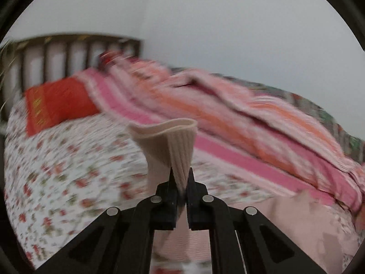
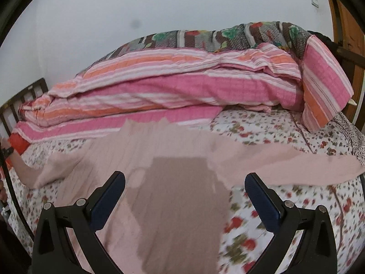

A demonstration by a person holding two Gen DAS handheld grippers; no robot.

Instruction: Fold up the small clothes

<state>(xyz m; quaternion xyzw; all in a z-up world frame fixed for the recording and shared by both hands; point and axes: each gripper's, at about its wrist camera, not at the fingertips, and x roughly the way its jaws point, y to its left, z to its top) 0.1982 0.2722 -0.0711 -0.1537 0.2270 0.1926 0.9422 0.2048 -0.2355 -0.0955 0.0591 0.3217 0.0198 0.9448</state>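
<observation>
Your left tool [image 1: 181, 178] was clamped on a ribbed cuff [image 1: 175, 143] of the pale pink garment [image 2: 141, 159], its two black fingers nearly together with the fabric pinched between them; the cuff fanned open above the fingertips, just below the centre of the left wrist frame, lifted clear of the bed. More of the same pale pink cloth lay at the lower right of that frame. Your right tool [image 2: 184, 189] stood wide open, gripping nothing, its blue-padded fingers [image 2: 107, 201] spread at the lower left and lower right of the right wrist frame. Between them the garment lay spread flat on the floral bedsheet [image 2: 285, 217], filling the lower middle of the frame, with one sleeve reaching toward the left edge and the other toward the right edge. A darker, brownish patch [image 2: 182, 217] covered the garment's middle between the fingers; whether it was shadow or cloth you could not tell from the picture. Beyond the garment, across the middle of the frame, a pink and orange striped quilt [image 2: 171, 86] lay bunched along the bed, with a brown and green patterned blanket [image 2: 216, 36] behind it against the white wall [image 2: 182, 4]. In the left wrist frame, a red pillow [image 1: 57, 105] sat at the left, before a dark slatted headboard [image 1: 68, 50] at the upper left. No containers appeared in either frame.
</observation>
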